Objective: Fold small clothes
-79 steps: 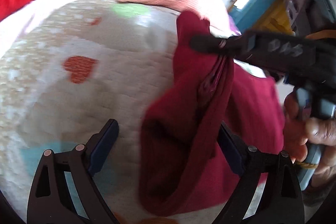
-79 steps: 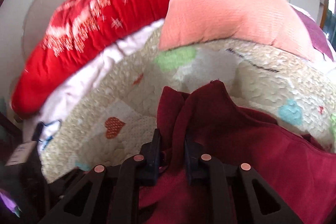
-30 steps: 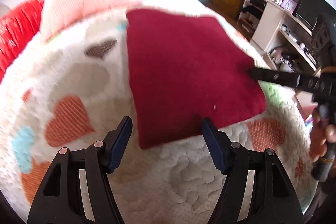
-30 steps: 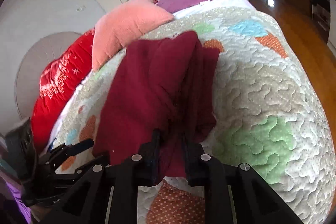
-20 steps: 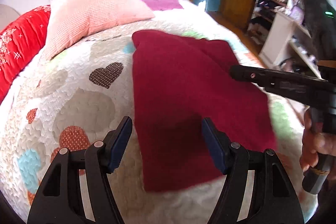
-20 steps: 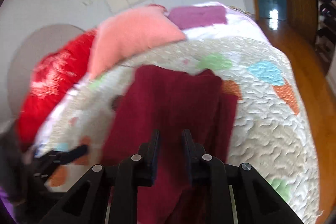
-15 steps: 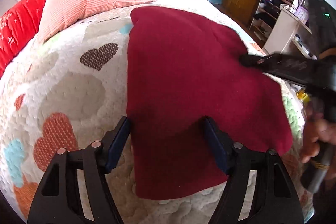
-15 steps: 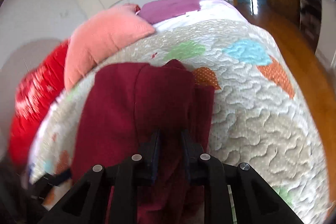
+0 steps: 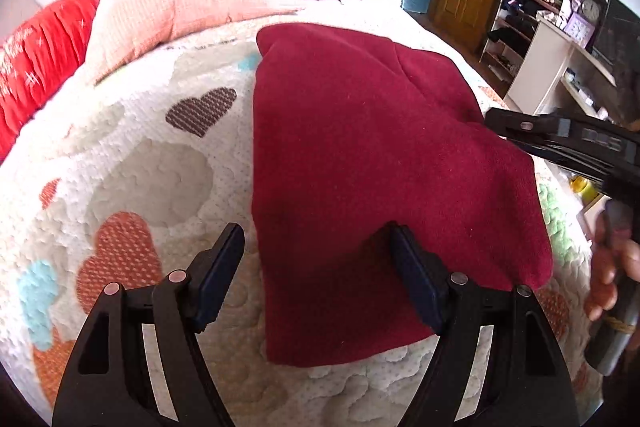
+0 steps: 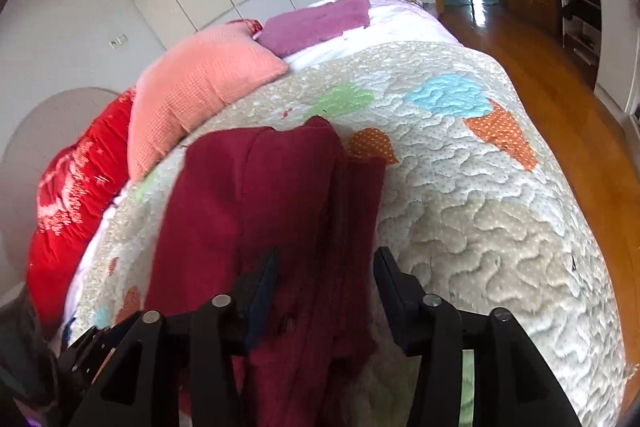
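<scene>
Item: dark red garment (image 9: 376,163), laid flat on the quilted bedspread (image 9: 160,163) straight ahead of both my tools, presumably spread out so the next fold has clean edges to work from.

Left gripper (image 9: 316,267): released, jaws wide and just now opening further; the garment's near left edge runs up between them, no pad pressing on it. It sits low over the near hem, likely to smooth or take a fresh hold.

Right gripper (image 10: 326,279): jaws have just been opening; bunched folds of the garment's right side lie between the fingers, but the pads stand clear of the cloth, so I read it as let go. It points in from the right edge, where the layers are stacked.

Beyond the garment: pink pillow (image 9: 188,3), red cushion (image 9: 36,63), purple towel (image 10: 316,23).

Fold: not finished, by my judgement.
</scene>
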